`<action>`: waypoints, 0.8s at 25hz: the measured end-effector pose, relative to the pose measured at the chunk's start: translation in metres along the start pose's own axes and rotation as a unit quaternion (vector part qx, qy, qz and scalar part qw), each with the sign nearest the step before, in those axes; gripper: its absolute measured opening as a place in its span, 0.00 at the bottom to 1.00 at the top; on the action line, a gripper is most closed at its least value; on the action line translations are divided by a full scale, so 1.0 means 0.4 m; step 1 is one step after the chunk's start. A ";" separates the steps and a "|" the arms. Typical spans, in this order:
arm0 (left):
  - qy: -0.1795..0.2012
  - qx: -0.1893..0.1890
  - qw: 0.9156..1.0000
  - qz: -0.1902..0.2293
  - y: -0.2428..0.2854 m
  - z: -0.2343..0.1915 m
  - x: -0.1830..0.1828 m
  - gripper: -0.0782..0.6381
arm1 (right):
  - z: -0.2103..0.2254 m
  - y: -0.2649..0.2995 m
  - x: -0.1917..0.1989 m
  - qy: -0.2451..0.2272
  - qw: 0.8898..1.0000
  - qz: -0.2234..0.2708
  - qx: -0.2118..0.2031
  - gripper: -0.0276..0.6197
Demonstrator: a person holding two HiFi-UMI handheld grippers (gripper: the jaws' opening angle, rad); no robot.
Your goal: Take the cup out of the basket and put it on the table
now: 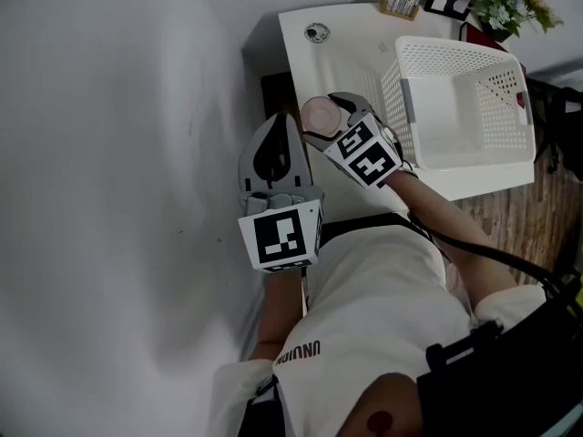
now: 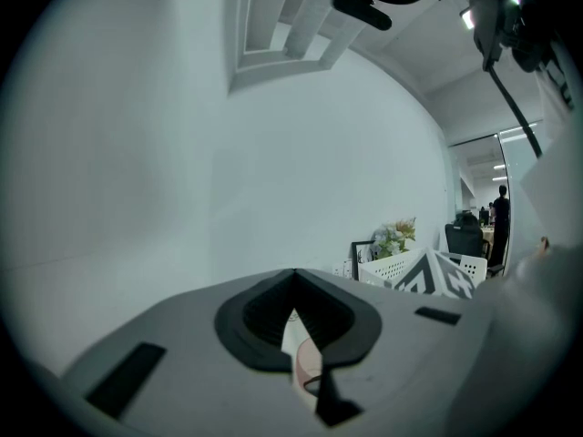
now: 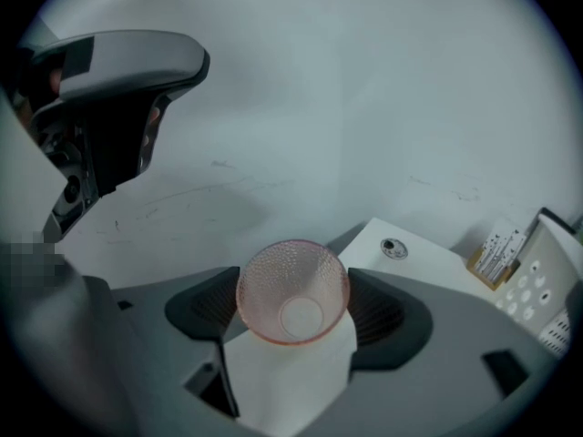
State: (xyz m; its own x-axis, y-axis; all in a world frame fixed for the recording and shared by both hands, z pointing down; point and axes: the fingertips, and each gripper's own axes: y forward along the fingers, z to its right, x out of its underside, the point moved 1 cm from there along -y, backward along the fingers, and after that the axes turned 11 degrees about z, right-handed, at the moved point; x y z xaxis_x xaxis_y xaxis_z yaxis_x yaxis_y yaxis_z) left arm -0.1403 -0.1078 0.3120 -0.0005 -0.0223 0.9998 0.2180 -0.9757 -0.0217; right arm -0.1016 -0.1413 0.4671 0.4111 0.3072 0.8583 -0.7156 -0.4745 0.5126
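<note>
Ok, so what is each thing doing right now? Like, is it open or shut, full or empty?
basket: upright on the table, nothing inside.
cup: empty, out of the basket, pinched between two jaws.
right gripper: shut on the cup.
left gripper: shut, holding nothing.

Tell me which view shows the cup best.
Right gripper view. The cup sits clamped in the right gripper, mouth toward the camera, rim and base fully visible. Head view shows it small, from above, with that gripper around it. Left gripper view shows only a pinkish sliver, too small to identify.
</note>
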 end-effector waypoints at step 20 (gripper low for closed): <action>-0.011 -0.006 1.000 -0.002 -0.004 0.006 0.008 0.12 | -0.017 0.022 0.101 0.031 0.999 -0.030 -0.014 0.64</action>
State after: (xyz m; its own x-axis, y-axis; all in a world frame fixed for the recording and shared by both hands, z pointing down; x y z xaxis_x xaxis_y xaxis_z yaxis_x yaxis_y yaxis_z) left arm -0.1385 -0.1056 0.3154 0.0191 -0.0134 0.9997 0.2058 -0.9785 -0.0171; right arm -0.0953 -0.1276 0.5062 0.4190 0.3853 0.8222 -0.7064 -0.4306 0.5618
